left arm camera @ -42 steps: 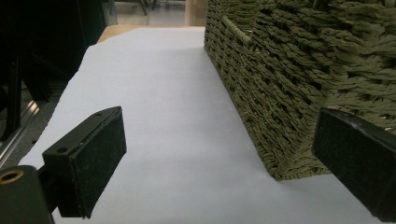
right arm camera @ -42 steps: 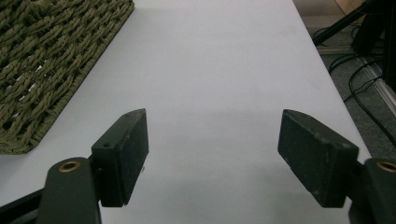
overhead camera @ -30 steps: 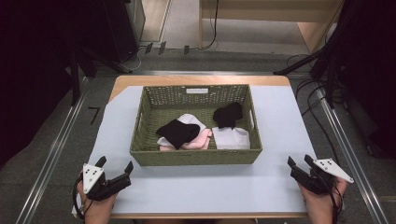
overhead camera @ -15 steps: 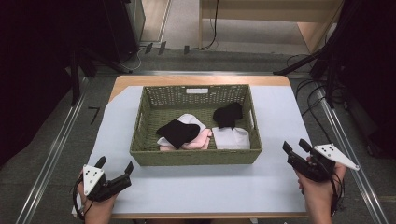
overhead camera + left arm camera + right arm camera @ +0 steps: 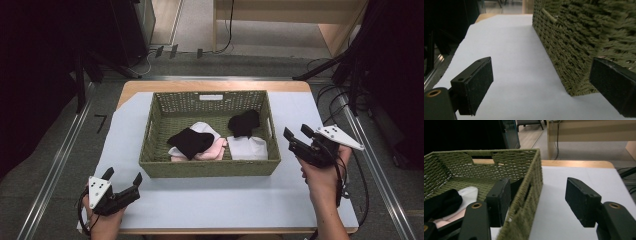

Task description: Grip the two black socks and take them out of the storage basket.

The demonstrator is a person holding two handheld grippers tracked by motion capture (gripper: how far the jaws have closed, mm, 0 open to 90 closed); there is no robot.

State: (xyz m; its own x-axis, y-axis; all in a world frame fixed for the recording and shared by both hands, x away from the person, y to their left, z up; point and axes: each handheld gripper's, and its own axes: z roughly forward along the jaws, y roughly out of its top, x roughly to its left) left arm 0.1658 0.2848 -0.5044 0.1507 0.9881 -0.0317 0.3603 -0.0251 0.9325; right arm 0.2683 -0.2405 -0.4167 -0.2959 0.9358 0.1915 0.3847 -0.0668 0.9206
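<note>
- One gripper, the right gripper point(image 5: 299, 140), has lifted from the table toward the basket's point(image 5: 207, 169) three-o'clock wall, jaws wide, empty.
- Left gripper point(image 5: 123, 177) stays at seven o'clock, open, so a reach for the black cloth point(image 5: 243, 122) looks likely.

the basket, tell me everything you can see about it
The basket is a rectangular, olive-green woven one with sloping openwork walls and a handle slot cut into an end wall. It sits upright on the white sheet that covers the table, near its middle. Inside lie folded cloths: a black one over pink and white, another black one and a white one. Neither gripper touches it.
</note>
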